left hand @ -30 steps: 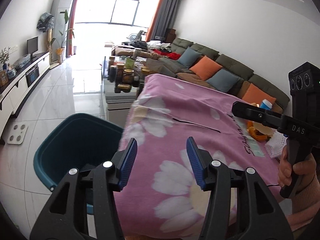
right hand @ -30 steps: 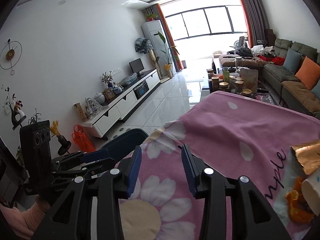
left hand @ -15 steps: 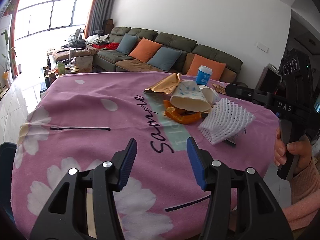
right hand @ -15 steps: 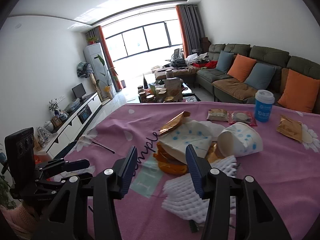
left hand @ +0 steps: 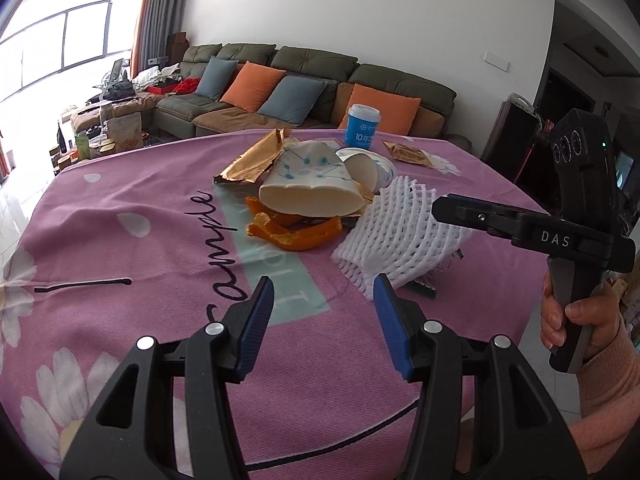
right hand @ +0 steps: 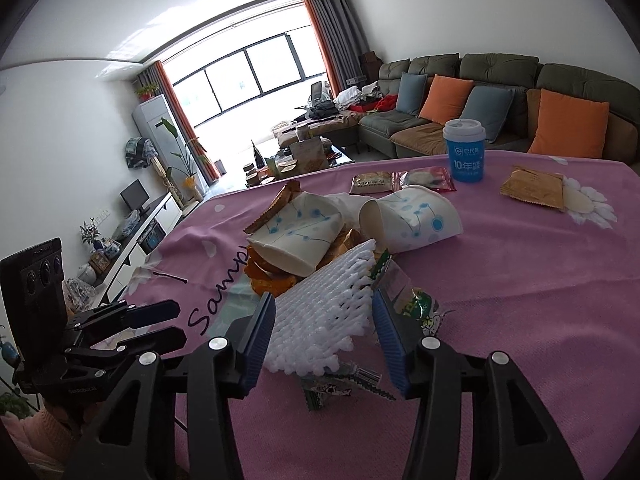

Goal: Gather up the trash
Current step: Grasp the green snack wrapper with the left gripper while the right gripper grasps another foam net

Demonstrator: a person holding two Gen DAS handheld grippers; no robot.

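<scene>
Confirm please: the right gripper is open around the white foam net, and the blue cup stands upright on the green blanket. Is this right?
Not quite: the blanket is pink with white flowers, as the right wrist view shows. The rest holds: the right gripper is open around the white foam net, and the blue cup stands upright.

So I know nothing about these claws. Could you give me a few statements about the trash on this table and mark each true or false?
1. The right claw is open around the white foam net. True.
2. The blue cup lies tipped over. False: it stands upright with its lid on.
3. Orange peel lies beside a tipped paper cup. True.
4. The left claw grips a gold wrapper. False: it is open and empty.
</scene>
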